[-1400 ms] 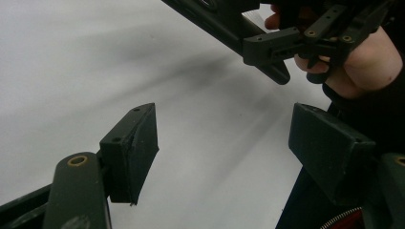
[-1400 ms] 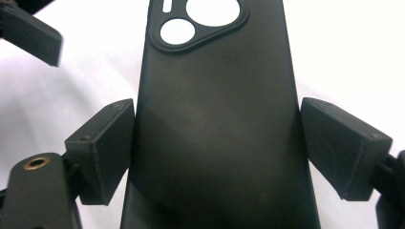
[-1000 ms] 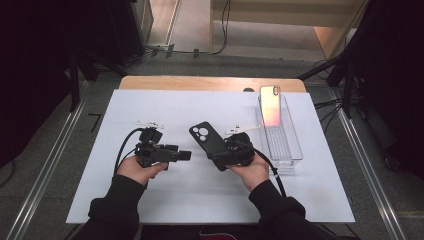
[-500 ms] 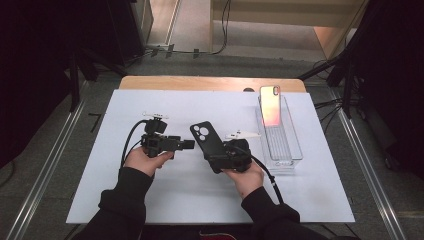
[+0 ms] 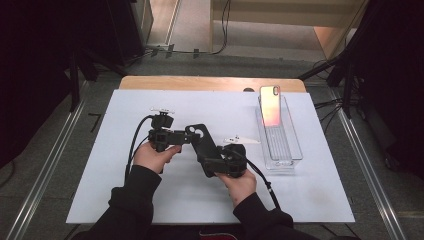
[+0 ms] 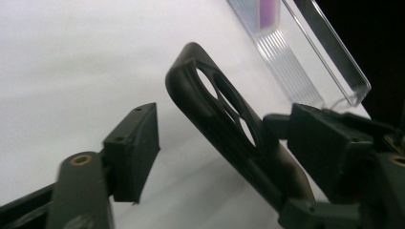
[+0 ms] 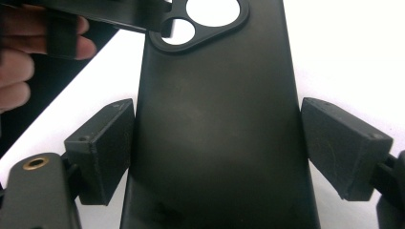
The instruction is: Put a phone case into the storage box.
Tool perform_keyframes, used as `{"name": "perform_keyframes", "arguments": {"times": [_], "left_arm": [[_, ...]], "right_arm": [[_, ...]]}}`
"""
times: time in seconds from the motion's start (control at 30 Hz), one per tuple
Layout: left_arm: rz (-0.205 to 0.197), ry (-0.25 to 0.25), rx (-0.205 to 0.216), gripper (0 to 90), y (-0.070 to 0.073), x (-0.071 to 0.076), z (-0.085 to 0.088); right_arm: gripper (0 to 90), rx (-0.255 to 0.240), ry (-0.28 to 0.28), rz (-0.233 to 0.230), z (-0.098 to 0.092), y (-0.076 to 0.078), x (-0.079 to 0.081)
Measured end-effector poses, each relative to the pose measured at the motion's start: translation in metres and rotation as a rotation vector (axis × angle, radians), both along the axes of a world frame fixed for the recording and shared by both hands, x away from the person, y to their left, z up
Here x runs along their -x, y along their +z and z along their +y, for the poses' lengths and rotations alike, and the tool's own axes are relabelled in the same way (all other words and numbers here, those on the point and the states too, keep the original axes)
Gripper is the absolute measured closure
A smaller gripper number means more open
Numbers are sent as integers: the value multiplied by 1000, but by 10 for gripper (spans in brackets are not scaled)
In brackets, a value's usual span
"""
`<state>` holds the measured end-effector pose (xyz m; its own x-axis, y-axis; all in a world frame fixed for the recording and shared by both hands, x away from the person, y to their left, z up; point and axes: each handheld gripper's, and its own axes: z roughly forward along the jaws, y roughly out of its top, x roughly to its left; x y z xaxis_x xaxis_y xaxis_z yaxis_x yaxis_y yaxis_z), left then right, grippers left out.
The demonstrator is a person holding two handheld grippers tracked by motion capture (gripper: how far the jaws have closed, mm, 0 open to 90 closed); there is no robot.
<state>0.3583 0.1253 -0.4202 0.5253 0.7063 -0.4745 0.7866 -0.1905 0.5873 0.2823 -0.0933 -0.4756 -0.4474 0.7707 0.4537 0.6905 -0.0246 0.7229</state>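
Note:
A black phone case [image 5: 201, 144] with a camera cutout is held above the white mat, and my right gripper [image 5: 209, 163] is shut on its lower part. In the right gripper view both pads [image 7: 102, 148] press the long edges of the case [image 7: 215, 124]. My left gripper [image 5: 187, 138] is open at the case's camera end. In the left gripper view that end of the case [image 6: 215, 109] stands between the jaws. The left pad [image 6: 133, 152] is clear of it, and the right pad sits close against its back.
A clear plastic tray [image 5: 287, 150] lies at the right of the white mat [image 5: 125, 180], with a pink-backed phone [image 5: 270, 106] propped upright at its far end. A hand grips each gripper and cables trail toward the person.
My left gripper has moved right and away from the person until its jaws straddle the case's camera end. My right gripper has shifted a little left and nearer with the case.

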Motion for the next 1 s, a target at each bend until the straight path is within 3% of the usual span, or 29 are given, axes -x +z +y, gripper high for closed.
{"name": "perform_keyframes", "arguments": {"times": [0.3,0.4,0.5,0.67,0.87,0.93,1.0], "left_arm": [[9,23,15,319,-5,-3,-11],[20,38,24,420,-4,-3,-12],[38,41,57,597,-3,-2,-13],[72,34,145,775,-1,-2,-13],[82,21,188,827,3,0,-12],[82,17,191,831,5,0,-13],[70,13,176,841,6,1,-14]], "right_arm": [[132,-37,-24,-47,6,2,7],[131,-47,-29,-66,8,3,9],[129,-43,-26,-77,9,3,10],[125,-64,-22,-77,9,1,8],[113,-35,1,-128,10,1,8],[110,-32,13,-136,10,1,7],[88,1,38,-135,9,3,5]]}}
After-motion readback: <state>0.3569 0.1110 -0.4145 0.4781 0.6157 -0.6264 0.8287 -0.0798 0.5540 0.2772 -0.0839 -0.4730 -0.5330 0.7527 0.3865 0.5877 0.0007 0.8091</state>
